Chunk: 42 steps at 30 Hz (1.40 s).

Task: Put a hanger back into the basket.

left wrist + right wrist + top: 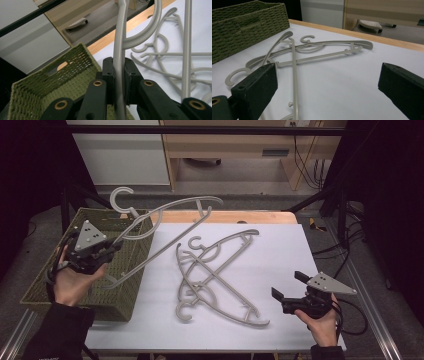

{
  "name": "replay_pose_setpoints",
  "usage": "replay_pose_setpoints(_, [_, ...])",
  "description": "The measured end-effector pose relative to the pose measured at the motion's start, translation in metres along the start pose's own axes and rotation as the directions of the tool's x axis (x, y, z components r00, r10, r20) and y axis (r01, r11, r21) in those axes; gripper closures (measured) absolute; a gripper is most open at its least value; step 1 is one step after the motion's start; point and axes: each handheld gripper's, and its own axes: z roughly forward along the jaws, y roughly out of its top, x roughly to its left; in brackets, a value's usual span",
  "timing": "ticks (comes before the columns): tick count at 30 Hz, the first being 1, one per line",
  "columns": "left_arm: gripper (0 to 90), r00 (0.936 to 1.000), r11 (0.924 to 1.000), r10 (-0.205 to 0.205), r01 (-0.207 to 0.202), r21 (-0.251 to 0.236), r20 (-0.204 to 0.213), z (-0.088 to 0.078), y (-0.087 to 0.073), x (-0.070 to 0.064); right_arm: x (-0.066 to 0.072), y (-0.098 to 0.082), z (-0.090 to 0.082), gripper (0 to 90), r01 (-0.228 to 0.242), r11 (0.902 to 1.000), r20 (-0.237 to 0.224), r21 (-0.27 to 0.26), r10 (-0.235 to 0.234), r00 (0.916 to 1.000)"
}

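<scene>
Starting on the left, there's a green woven basket (127,265) sitting at the table's left edge, and the left gripper (111,249) is held above it in the person's left hand (72,282). Its jaws are clamped tight on a grey plastic hanger (165,212), and in the left gripper view you can see the pads squeezing the hanger's (119,62) curved arm right between them. The hanger is up in the air, tilted, with its hook end over the basket's far corner and its other end reaching out over the white table (280,255).

Moving toward the middle, two more grey hangers (212,275) lie flat on the white surface, crossed over each other in a loose pile, just right of the basket. In the right gripper view that pile (312,50) sits ahead of the jaws, with the basket (249,22) behind it.

Over on the right, the right gripper (287,287) is held in the person's right hand (322,320) near the table's front right corner. Its jaws are spread wide with nothing between them, well apart from the pile.
</scene>
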Motion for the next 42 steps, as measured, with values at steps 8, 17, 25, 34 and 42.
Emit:
replay_pose_setpoints(8, [81.4, 0.9982, 0.9993, -0.028, 0.03, 0.025, -0.053, 0.005, -0.012, 0.033, -0.001, 0.0, 0.0, 2.7, -0.004, 1.0, -0.001, 0.003, 0.004, 1.0])
replay_pose_setpoints(17, [81.4, 0.9932, 0.9954, -0.06, 0.067, 0.068, -0.1, 0.009, -0.038, 0.065, 0.0, -0.001, 0.001, 2.6, -0.004, 1.0, -0.005, 0.005, 0.004, 1.0])
replay_pose_setpoints(25, [81.4, 0.9891, 0.99, -0.061, 0.077, 0.118, -0.134, 0.014, -0.063, 0.081, 0.0, -0.001, 0.003, 2.6, -0.001, 0.9999, -0.002, 0.011, 0.001, 1.0])
replay_pose_setpoints(34, [81.4, 0.9812, 0.9831, -0.069, 0.098, 0.155, -0.18, 0.014, -0.086, 0.109, 0.0, -0.002, 0.005, 2.6, 0.01, 0.9997, -0.004, 0.021, -0.01, 0.9999])
replay_pose_setpoints(42, [81.4, 0.9716, 0.9747, -0.083, 0.126, 0.185, -0.222, 0.017, -0.102, 0.123, 0.001, -0.002, 0.006, 2.6, 0.012, 0.9997, -0.005, 0.022, -0.012, 0.9999])
